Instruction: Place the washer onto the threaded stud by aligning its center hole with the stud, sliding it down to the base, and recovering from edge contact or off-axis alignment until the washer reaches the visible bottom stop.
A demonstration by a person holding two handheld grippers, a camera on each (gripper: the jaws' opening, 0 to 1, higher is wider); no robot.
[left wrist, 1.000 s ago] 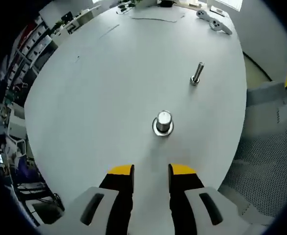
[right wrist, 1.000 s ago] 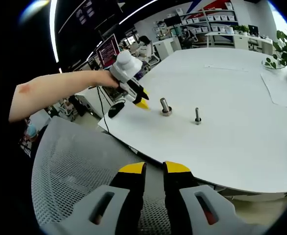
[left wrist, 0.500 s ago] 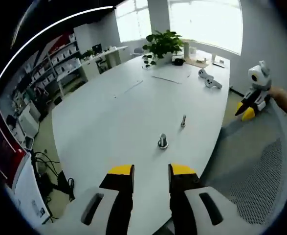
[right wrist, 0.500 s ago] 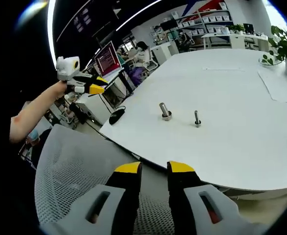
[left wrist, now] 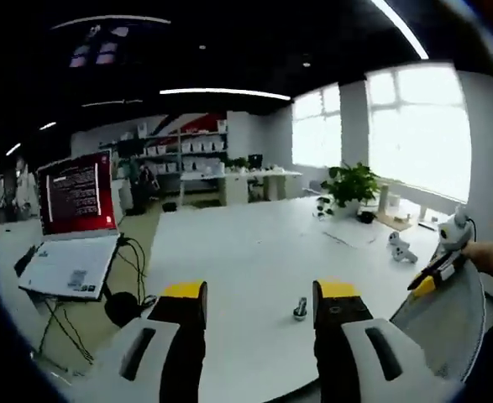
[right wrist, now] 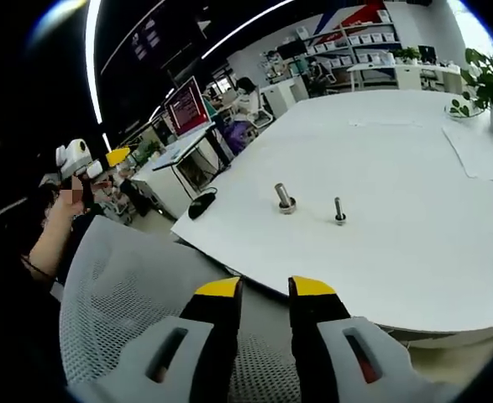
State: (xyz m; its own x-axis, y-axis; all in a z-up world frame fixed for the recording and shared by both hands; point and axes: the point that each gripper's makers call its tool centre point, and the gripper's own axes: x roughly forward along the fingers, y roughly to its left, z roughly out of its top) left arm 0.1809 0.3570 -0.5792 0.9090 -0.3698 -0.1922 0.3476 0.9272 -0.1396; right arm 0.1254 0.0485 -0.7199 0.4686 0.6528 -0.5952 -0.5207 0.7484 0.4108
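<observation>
Your left tool (left wrist: 259, 300) is sitting with jaws apart, nothing between them, looking level across the room with the white bench (left wrist: 229, 252) ahead. One stud (left wrist: 300, 309) is showing between the jaws in the left gripper view, standing upright near the bench's near edge. A laptop (left wrist: 74, 222) with a lit red screen is sitting on a separate desk off the bench's left end, with cables hanging below it. A potted plant (left wrist: 351, 183) and a white controller (left wrist: 401, 247) are sitting toward the far right of the bench. Your right tool (left wrist: 437, 267) is coming in from the right of that view, in your hand, past the bench's right edge.

Your right tool (right wrist: 261, 290) has jaws nearly together with a narrow gap, holding nothing, hanging over a grey mesh chair back (right wrist: 128, 294) off the bench's near edge. In the right gripper view two studs are standing upright on the bench (right wrist: 414, 210): the thick stud (right wrist: 284, 198) with the washer (right wrist: 287, 207) seated at its base, and a thin stud (right wrist: 338, 211) just to its right, apart from it. A black mouse (right wrist: 201, 202) is lying near the bench's left corner. Your left tool (right wrist: 103, 164) is up at far left, well clear of the bench. No containers on the bench that I can make out.
</observation>
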